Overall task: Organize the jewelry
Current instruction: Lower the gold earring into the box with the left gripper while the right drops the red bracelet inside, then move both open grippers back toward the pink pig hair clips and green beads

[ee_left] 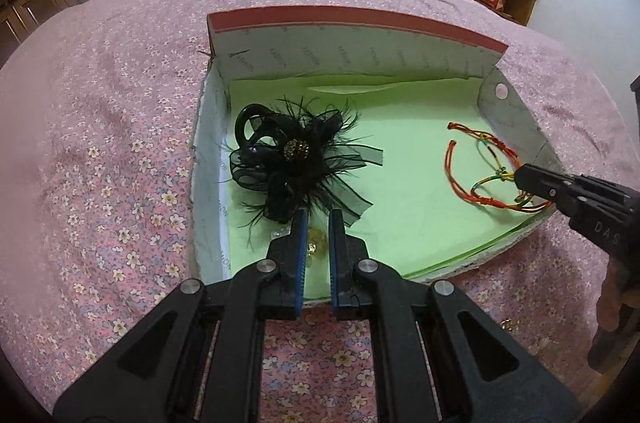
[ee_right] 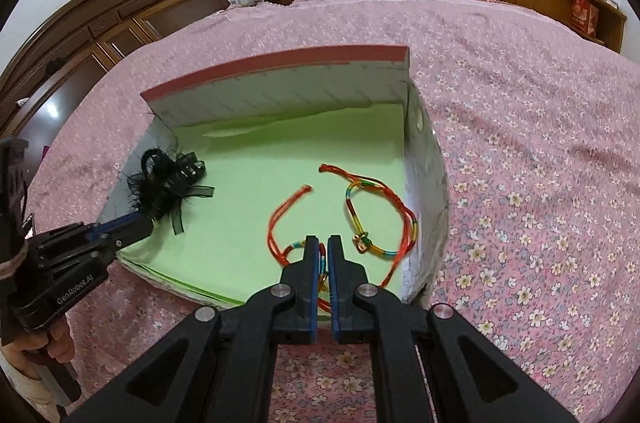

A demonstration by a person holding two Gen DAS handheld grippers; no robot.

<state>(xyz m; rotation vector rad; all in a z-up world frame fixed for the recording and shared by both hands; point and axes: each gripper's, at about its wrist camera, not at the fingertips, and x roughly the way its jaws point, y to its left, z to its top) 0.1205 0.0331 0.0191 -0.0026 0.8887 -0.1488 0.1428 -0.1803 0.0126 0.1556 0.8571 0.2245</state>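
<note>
Left wrist view:
- My left claw [ee_left: 318, 213] hangs over the near left part of the box [ee_left: 360, 19], its jaws drawn narrow. A small gold ornament [ee_left: 316, 241] shows in the slit between the blue pads; I cannot tell whether the pads press on it.
- The box is a shallow cardboard one with a red-edged far wall and a green paper lining [ee_left: 400, 191]. It sits on a bed covered by a pink floral bedspread [ee_left: 120, 143].
- A black feathered hair clip [ee_left: 296, 159] with ribbon loops and a beaded centre lies in the left half of the box, just beyond my left claw's tips.
- A red and multicoloured cord bracelet [ee_left: 472, 163] lies in the right half, close to the right wall.
- My right claw [ee_left: 520, 177] enters from the right, its tip at the bracelet's knotted section.

Right wrist view:
- My right claw [ee_right: 323, 243] is closed narrow on a strand of the cord bracelet [ee_right: 360, 195]; coloured cord runs down the gap between the pads.
- The rest of the bracelet spreads over the green lining [ee_right: 240, 223], with a small gold bead [ee_right: 361, 241] just right of my claw.
- My left claw [ee_right: 148, 223] reaches in from the left, its tip at the black feathered hair clip [ee_right: 168, 183], in the box's left corner.
</note>
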